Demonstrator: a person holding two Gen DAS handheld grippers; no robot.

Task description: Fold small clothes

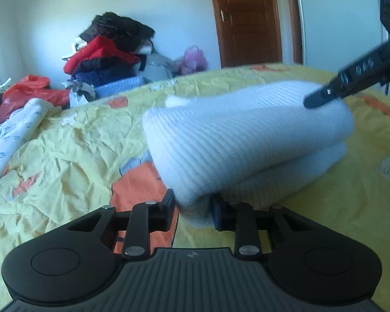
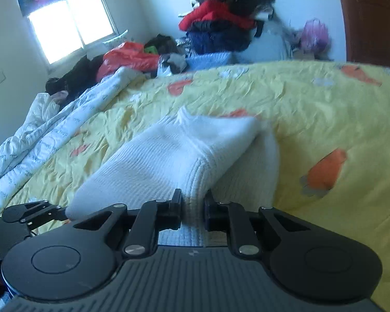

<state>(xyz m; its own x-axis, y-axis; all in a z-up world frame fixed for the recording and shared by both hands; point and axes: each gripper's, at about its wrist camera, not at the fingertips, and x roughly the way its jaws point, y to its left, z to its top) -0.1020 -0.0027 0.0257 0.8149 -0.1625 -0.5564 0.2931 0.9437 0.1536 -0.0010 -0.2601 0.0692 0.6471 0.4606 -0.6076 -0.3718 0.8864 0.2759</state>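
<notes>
White ribbed sock (image 1: 241, 143) lies folded on the yellow bedspread (image 1: 65, 156). Left wrist view: the left gripper (image 1: 193, 212) pinches its near end; the right gripper (image 1: 317, 98) meets the far end. Right wrist view: the right gripper (image 2: 193, 205) is clamped on the sock's (image 2: 169, 156) edge, above the bedspread (image 2: 325, 109).

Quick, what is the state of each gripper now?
Left gripper: shut on the white sock.
Right gripper: shut on the same white sock.
</notes>
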